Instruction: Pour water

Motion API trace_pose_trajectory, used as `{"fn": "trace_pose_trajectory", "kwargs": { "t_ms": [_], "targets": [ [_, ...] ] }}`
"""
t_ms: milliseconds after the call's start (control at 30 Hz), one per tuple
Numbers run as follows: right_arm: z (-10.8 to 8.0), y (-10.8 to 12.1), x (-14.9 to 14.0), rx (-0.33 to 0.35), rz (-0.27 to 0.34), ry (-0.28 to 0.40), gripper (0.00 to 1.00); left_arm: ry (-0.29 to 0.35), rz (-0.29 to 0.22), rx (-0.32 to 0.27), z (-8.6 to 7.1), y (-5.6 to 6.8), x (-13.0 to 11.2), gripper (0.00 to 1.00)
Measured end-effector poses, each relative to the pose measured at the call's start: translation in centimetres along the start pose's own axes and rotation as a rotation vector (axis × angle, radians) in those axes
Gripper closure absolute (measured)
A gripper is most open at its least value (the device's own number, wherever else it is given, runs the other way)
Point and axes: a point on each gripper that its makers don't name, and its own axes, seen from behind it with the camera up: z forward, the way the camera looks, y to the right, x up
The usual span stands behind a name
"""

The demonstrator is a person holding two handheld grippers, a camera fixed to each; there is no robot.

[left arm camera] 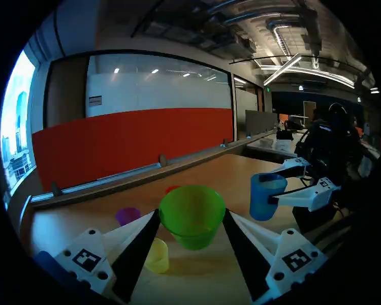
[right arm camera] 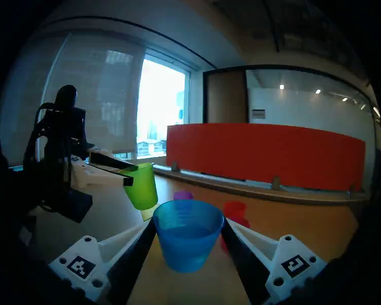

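Left gripper (left arm camera: 191, 216) held level, both fingers clamped on sides of green cup (left arm camera: 192, 229), cup upright. Right gripper (right arm camera: 188, 226) level, fingers pressed either side of blue cup (right arm camera: 188, 249), upright. Grippers near each other, not touching.

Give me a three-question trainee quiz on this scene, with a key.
1. True or false: the left gripper is shut on the green cup.
2. The right gripper holds: A. a blue cup B. a glass jug C. a white mug.
3. Fill in: on the table, by the purple cup, stands a ____ cup.
Key: 1 true; 2 A; 3 yellow cup.
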Motion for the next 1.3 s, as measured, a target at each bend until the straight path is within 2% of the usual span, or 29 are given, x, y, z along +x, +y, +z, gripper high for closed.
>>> {"fn": "trace_pose_trajectory", "kwargs": {
  "t_ms": [300, 800, 1000, 1300],
  "targets": [
    [-0.4, -1.1, 0.3, 0.008, -0.003, 0.001, 0.09, 0.076, -0.03, -0.002, -2.1, 1.6, 0.4, 0.11],
    [-1.2, -1.6, 0.3, 0.006, 0.001, 0.004, 0.09, 0.146, -0.11, -0.022, -4.0, 3.5, 0.1, 0.11],
    [-1.5, -1.9, 0.4, 0.005, 0.002, 0.008, 0.09, 0.142, -0.09, -0.022, -4.2, 4.0, -0.3, 0.11],
    [-1.8, -2.5, 0.2, 0.013, 0.002, 0.011, 0.09, 0.126, -0.024, -0.036, -4.6, 5.6, -1.3, 0.12]
  ]
}}
